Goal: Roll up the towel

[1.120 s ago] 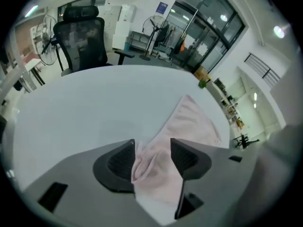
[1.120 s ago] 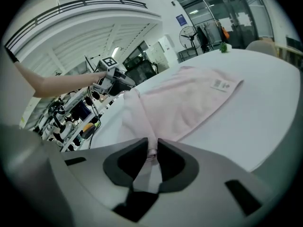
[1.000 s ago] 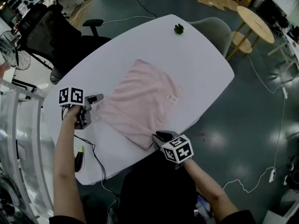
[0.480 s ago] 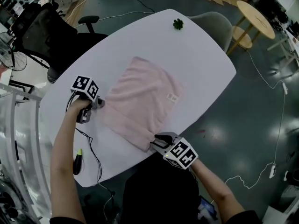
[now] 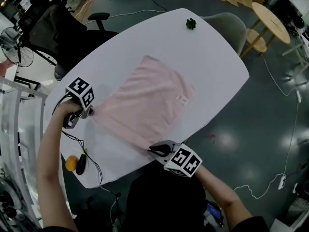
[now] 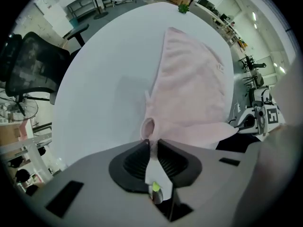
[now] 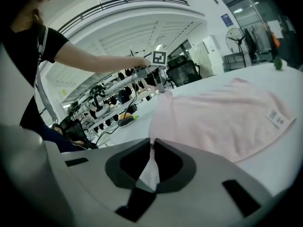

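Two near corners of the pink towel (image 5: 145, 100) are pinched. The left gripper (image 5: 88, 113) and right gripper (image 5: 155, 150) have each just been closing their jaws, and now clamp cloth. The towel lies spread mid-table (image 5: 212, 57), so no roll is begun yet and all the rolling remains. No containers show.

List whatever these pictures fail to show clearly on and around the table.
Label on the towel: its print is too small in the head view and blurred in the right gripper view.
Green thing at the far end of the table: too small in every view to identify.
Orange thing near the table's left edge: small in the head view, so what it is cannot be told.
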Available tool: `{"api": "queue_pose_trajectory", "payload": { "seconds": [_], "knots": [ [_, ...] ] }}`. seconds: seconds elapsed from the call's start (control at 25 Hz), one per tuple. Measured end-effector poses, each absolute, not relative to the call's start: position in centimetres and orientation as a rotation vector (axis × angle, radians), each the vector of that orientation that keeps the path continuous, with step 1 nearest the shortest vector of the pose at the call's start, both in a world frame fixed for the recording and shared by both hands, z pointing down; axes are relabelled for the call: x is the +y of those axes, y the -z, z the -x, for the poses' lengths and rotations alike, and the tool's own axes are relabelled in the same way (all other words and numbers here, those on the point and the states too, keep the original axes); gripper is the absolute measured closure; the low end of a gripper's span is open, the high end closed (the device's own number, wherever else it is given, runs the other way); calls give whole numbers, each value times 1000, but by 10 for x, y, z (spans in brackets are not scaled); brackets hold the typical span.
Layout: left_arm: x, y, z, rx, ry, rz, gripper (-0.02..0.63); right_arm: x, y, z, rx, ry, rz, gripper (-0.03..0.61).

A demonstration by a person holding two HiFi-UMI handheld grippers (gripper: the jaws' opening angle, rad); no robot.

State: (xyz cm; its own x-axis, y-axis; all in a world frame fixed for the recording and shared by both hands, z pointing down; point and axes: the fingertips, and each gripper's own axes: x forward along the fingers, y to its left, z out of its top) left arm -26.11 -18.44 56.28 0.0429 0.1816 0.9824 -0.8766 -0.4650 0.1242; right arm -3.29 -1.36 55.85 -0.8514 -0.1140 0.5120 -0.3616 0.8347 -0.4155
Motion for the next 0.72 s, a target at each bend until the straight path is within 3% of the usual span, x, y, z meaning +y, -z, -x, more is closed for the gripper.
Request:
{"api": "queue_pose_trajectory", "payload": {
  "seconds": [0.28,0.52,0.6,0.72],
  "knots": [
    [-214,-602,235,-743,-1653,-1422,535,-31,-577,10,-2466,-889,-547,541],
    [-269,-609,200,-938,-1373,-1567,401,-57,-606,-28,-2346,-988,-782,535],
    [-281,-605,201,-1015,-1246,-1608,331,-61,-613,-37,-2315,-975,-840,503],
    [-291,-588,210,-1103,-1003,-1641,311,-63,-609,-48,-2316,-898,-893,408]
  ]
}}
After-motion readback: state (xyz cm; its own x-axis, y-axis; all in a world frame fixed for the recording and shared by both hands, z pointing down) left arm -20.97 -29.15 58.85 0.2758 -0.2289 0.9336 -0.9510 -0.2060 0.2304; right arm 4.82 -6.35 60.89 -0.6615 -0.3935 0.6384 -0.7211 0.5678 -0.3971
